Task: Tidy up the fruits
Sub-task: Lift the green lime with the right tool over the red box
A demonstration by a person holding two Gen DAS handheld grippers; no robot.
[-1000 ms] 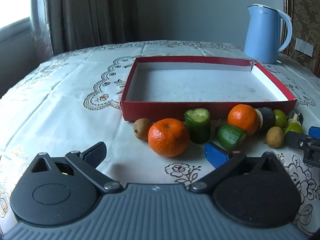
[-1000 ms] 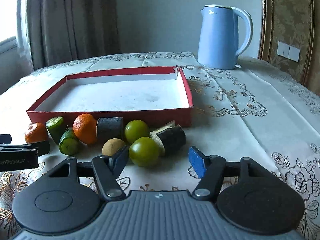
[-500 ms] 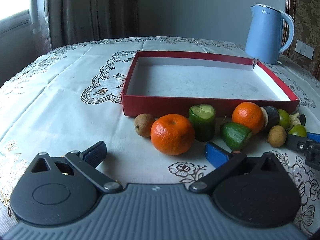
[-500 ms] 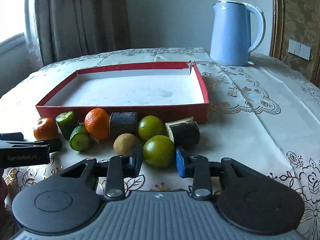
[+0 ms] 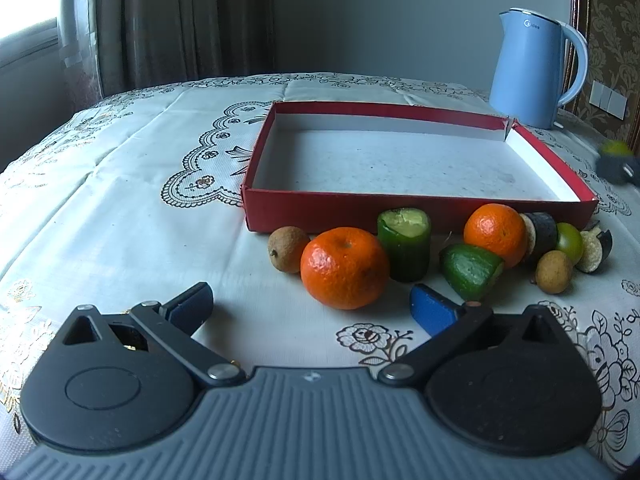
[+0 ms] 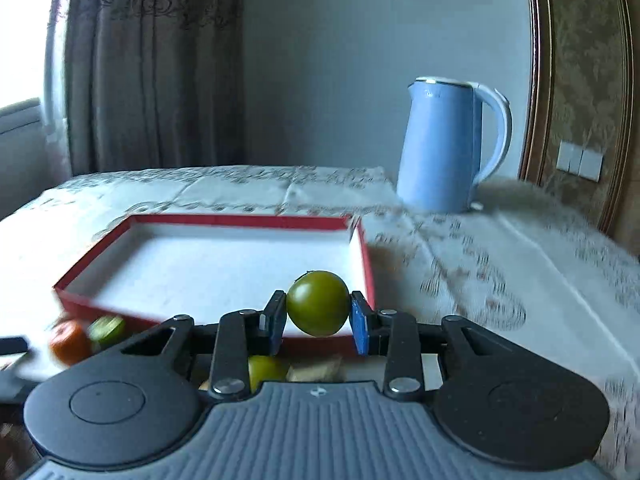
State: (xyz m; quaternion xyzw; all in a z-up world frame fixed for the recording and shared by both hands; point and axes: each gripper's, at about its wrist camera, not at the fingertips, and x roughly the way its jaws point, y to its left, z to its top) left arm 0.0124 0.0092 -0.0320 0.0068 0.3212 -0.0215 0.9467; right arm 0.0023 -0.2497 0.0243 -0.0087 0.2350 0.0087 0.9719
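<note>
Right wrist view: the right gripper (image 6: pixel 318 322) is clamped on a green fruit (image 6: pixel 318 303), one pad against each side of it. The fruit sits at the fingertips, clear of the cloth, and is seen against the near right corner of the red box (image 6: pixel 72 294). Below the fingers, a second green fruit (image 6: pixel 266 370) and a pale cut piece (image 6: pixel 320 368) lie on the table. To the left of the fingers, an orange (image 6: pixel 68 340) and a green cut piece (image 6: pixel 108 328) appear blurred. Beyond the box, right of the fingers, stands a blue kettle (image 6: pixel 444 148).

Left wrist view: the left gripper (image 5: pixel 314 306) is spread wide with nothing between its fingers. Just ahead of the fingertips lies a large orange (image 5: pixel 345 267). Beside it, near the left finger, is a small brown fruit (image 5: pixel 286 249). Ahead of the right finger are two cucumber pieces, one upright (image 5: pixel 405 249) and one on its side (image 5: pixel 472 270). All of these lie outside the box, along its near wall.

Step in hand, as judged: transfer of the first fruit. The box floor shows nothing on it.

Next move, as judged:
1. Carry the green fruit over the near wall of the box.
2. Lower it close to the floor before releasing; a round fruit is likely to roll.
3. The left gripper can take the large orange.
</note>
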